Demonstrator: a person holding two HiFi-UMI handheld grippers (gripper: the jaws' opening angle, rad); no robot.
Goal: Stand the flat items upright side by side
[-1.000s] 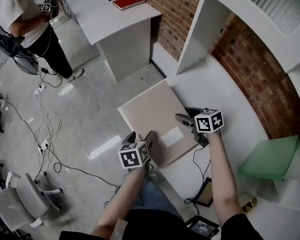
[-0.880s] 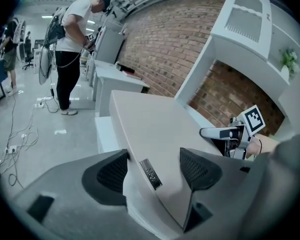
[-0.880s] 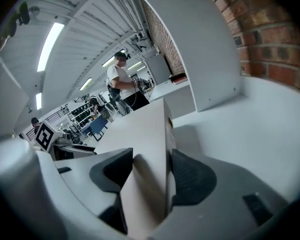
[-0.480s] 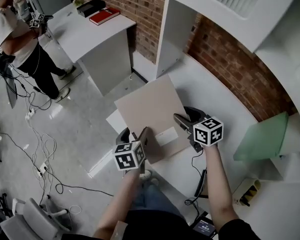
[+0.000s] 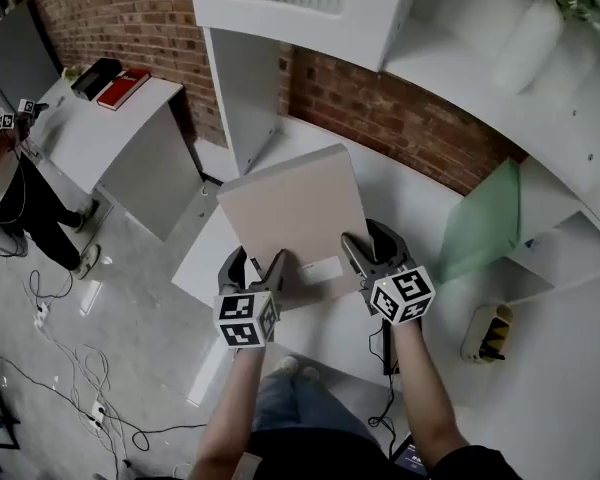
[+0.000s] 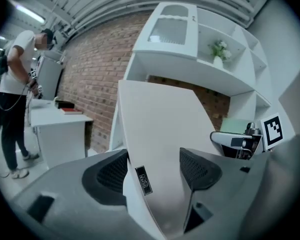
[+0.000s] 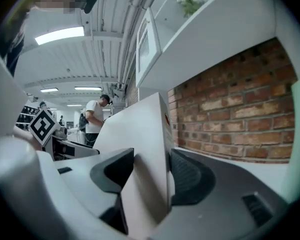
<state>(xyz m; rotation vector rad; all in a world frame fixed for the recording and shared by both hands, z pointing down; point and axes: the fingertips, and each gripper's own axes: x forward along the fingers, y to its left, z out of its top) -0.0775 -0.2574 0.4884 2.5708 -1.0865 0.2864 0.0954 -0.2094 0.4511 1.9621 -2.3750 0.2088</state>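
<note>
A large flat beige box [image 5: 290,213] is tilted up over the white shelf base [image 5: 400,183], its near edge low. My left gripper [image 5: 255,263] is shut on its near left corner and my right gripper [image 5: 368,243] on its near right corner. In the left gripper view the box [image 6: 160,134] stands between the pads [image 6: 112,171], with the right gripper [image 6: 235,141] beyond it. In the right gripper view the box [image 7: 140,144] is pinched between both pads [image 7: 187,176]. A flat green item [image 5: 485,223] leans upright in the shelf at the right.
A brick wall [image 5: 380,113] backs the white shelf unit [image 5: 300,8]. A white desk [image 5: 90,133] with a red book [image 5: 123,87] stands at the left, a person [image 5: 20,198] beside it. Cables [image 5: 70,388] lie on the floor. A yellow object [image 5: 485,333] sits at the right.
The beige box has come up from lying nearly flat to a steep tilt, and both grippers holding it have moved toward the shelf. The head view has swung up to the shelf.
</note>
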